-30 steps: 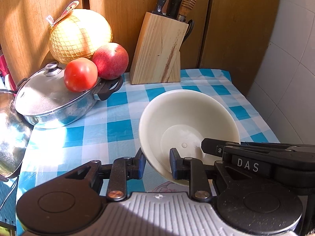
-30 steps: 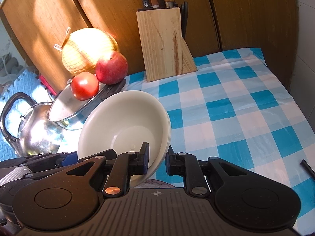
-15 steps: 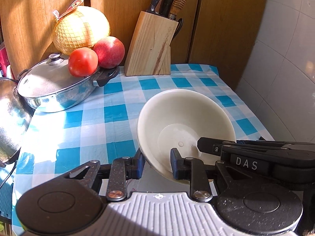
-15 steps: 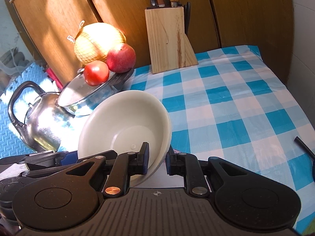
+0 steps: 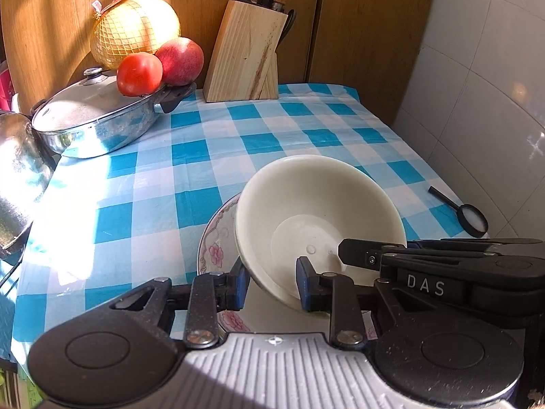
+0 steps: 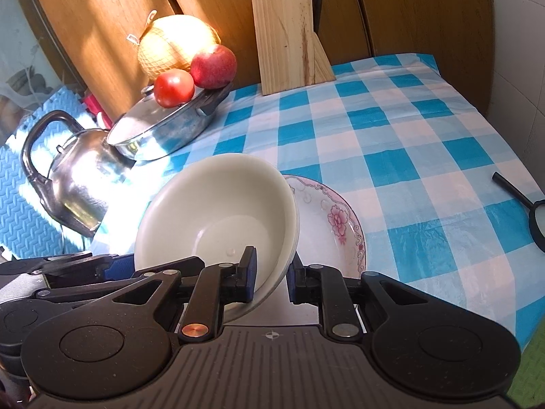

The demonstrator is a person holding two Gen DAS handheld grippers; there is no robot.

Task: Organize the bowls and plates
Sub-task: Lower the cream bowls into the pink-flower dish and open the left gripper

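- cream bowl is held tilted, off the cloth, directly over the flowered plate; bowl's low edge hides the plate's near side, so can't tell if they touch yet.
- left gripper: fingers narrowed onto the bowl's near rim, one pad inside, one outside the wall.
- right gripper: same kind of pinch on the rim from the other side, jaws nearly closed with only the wall between them.
- change vs a second ago: both cameras have pulled back and up, bowl carried with them. The plate was only a sliver under the bowl then; now its floral rim shows clearly in both views.
- read: bowl is being lined up to nest on the plate; stacking step mid-way, not released.
- next likely needs levelling the bowl and lowering it centred; tilted drop could slide it off the plate's rim.
- surroundings: checked tablecloth mostly free; lidded pan with tomato and apple, kettle, knife block, magnifier all well apart.
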